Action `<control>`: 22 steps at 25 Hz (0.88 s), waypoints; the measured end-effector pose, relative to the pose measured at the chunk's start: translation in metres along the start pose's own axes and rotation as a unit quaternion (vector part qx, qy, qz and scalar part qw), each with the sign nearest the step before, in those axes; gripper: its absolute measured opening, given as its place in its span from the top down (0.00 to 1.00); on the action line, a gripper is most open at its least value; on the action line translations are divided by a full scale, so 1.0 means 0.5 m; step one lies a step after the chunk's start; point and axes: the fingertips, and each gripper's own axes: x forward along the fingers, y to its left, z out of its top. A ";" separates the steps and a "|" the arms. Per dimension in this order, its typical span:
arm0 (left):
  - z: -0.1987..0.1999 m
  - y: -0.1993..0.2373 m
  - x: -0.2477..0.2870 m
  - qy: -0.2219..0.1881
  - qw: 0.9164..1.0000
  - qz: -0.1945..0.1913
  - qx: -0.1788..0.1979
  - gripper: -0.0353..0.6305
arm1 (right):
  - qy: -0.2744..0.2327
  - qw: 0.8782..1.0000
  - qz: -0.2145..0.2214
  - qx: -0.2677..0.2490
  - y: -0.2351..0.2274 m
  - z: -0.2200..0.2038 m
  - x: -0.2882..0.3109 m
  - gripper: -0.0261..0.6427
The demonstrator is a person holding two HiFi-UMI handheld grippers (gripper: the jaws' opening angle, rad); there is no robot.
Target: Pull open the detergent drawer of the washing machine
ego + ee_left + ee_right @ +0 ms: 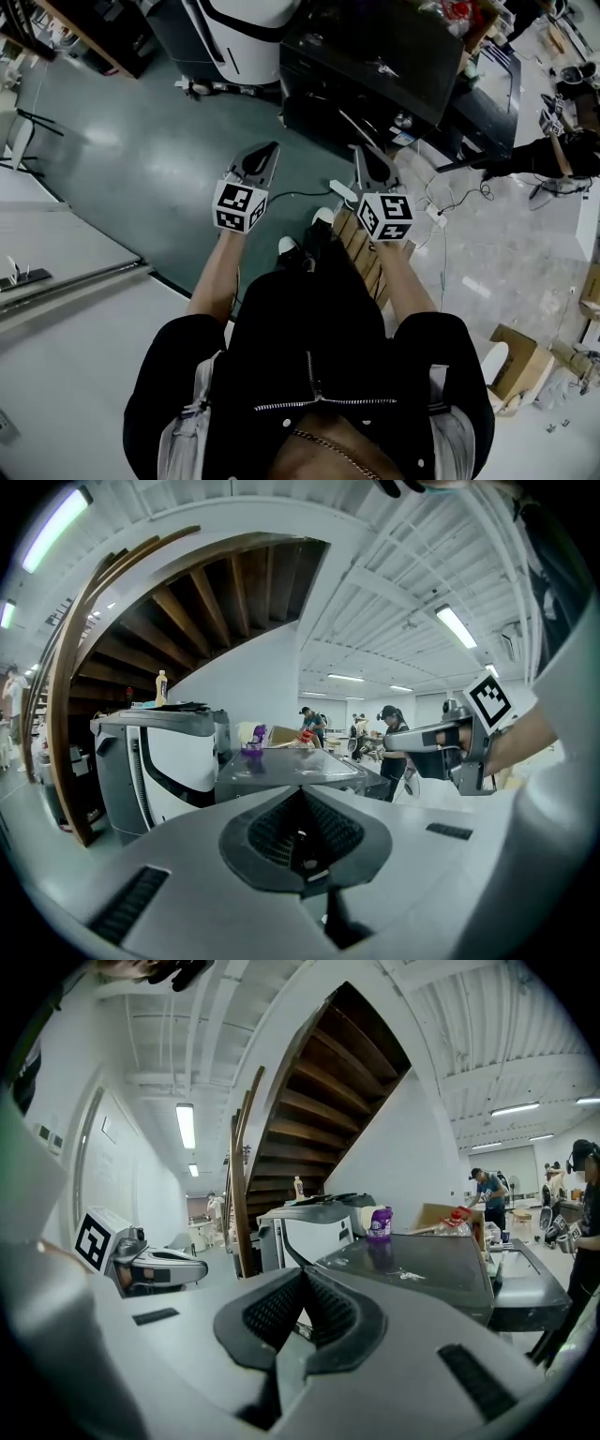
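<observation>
Approach step: left tool (pixel 270 148) and right tool (pixel 359 153), both closed and empty, are short of the washing machine (pixel 375 56). Its detergent drawer is not discernible. Next, probably: close in, open one tool.

**No legible writing anywhere**

No word, number or brand name can be read. The left gripper (pixel 270 150) and the right gripper (pixel 360 152) carry only black-and-white square marker patterns, with no letters. The purple bottle (pixel 380 1223), well ahead of the right gripper, has a label too small to read.
</observation>
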 end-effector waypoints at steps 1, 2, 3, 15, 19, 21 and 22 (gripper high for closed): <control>0.003 0.003 0.012 0.000 1.000 -0.003 0.001 0.92 | 0.000 1.000 -0.003 0.001 -0.008 0.001 0.008 0.95; 0.007 0.006 0.025 -0.001 1.000 -0.006 0.002 0.92 | 0.000 1.000 -0.005 0.001 -0.017 0.002 0.016 0.95; 0.013 0.009 0.040 -0.002 1.000 -0.009 0.003 0.92 | -0.001 1.000 -0.007 0.001 -0.026 0.005 0.027 0.95; 0.088 0.100 0.254 -0.004 1.000 -0.015 0.002 0.92 | -0.028 1.000 0.001 0.002 -0.167 0.100 0.215 0.95; 0.114 0.125 0.302 -0.009 1.000 -0.008 -0.013 0.92 | -0.029 1.000 0.009 -0.002 -0.210 0.124 0.268 0.95; 0.114 0.136 0.317 -0.007 1.000 -0.008 -0.023 0.92 | -0.026 1.000 0.013 -0.001 -0.222 0.128 0.290 0.95; 0.112 0.142 0.323 -0.006 1.000 -0.008 -0.029 0.92 | -0.025 1.000 0.015 0.000 -0.225 0.128 0.301 0.95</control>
